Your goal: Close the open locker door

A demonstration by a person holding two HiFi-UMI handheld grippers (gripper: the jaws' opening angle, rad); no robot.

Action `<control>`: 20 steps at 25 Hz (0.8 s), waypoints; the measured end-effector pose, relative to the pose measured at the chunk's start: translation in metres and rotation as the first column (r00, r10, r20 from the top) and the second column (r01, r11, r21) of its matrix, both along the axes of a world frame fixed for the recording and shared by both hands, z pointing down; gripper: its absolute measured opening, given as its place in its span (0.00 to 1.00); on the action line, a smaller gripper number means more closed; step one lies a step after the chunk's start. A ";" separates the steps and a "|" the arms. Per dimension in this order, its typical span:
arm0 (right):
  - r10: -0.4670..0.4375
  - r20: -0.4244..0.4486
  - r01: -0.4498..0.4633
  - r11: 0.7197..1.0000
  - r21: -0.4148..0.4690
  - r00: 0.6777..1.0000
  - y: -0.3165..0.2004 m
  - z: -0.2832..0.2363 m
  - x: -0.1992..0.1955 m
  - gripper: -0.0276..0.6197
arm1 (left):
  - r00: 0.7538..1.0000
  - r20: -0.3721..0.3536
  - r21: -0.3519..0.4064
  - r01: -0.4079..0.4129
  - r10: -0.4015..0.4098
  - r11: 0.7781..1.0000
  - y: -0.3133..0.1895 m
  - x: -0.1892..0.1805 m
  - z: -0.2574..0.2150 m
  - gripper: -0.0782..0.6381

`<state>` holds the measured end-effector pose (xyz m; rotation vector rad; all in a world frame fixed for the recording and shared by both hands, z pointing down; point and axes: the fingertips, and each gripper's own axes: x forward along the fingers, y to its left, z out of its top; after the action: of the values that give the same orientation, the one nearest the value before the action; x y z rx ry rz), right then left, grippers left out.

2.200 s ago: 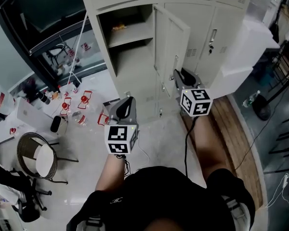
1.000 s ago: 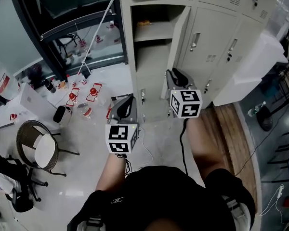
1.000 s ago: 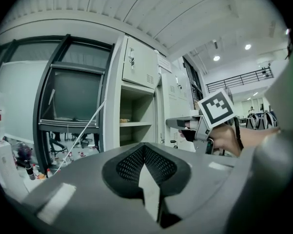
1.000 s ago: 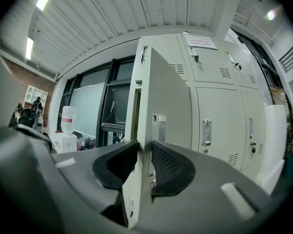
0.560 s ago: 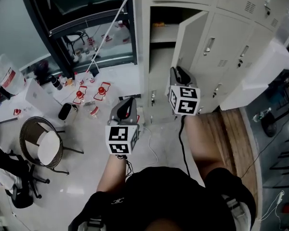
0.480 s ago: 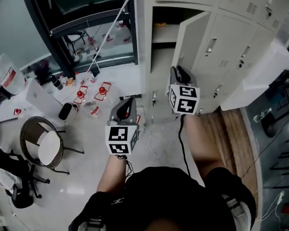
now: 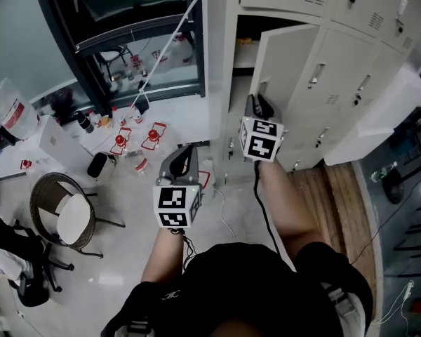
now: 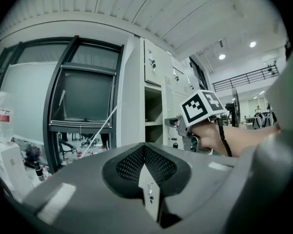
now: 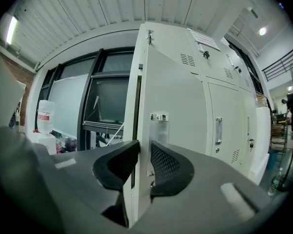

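Our right gripper's (image 9: pixel 143 150) jaws are clamped on the free edge of the locker door (image 9: pixel 178 106), which now stands ajar at a narrower angle to its compartment (image 7: pixel 243 44) than two seconds ago. We hold that arm stretched forward, while the left gripper (image 8: pixel 144 155), jaws pressed together on nothing, hangs further back. In the head view the marker cube (image 7: pixel 260 138) hides the right jaws.

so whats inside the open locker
A shelf with a small yellowish item on it. The partly open door hides the rest of the inside to the right.
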<state>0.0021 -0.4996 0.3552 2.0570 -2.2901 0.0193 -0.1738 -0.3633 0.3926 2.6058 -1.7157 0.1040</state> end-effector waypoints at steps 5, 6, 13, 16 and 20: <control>0.031 0.011 -0.031 0.999 -0.020 0.999 -0.017 -0.002 -0.010 0.18 | 1.000 0.008 -0.006 0.001 -0.001 1.000 -0.010 -0.016 -0.005 0.11; 0.033 0.011 -0.033 0.999 -0.024 0.999 -0.021 -0.002 -0.013 0.18 | 1.000 0.009 -0.007 0.002 -0.002 1.000 -0.012 -0.019 -0.006 0.11; 0.049 -0.029 -0.050 0.999 -0.011 0.998 -0.051 -0.002 -0.031 0.18 | 1.000 0.013 -0.010 0.019 -0.019 1.000 -0.023 -0.036 -0.003 0.11; 0.058 -0.050 -0.058 0.998 -0.014 0.997 -0.066 -0.002 -0.036 0.18 | 0.999 0.021 -0.024 0.031 -0.030 0.999 -0.025 -0.041 0.000 0.11; 0.057 -0.032 -0.058 0.998 -0.037 0.998 -0.086 -0.003 -0.041 0.18 | 0.998 0.027 -0.034 0.063 -0.062 0.997 -0.026 -0.055 -0.001 0.11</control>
<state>-0.0392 -0.5859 0.3526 2.0889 -2.1957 0.0333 -0.2291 -0.3898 0.3920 2.5353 -1.7854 0.1657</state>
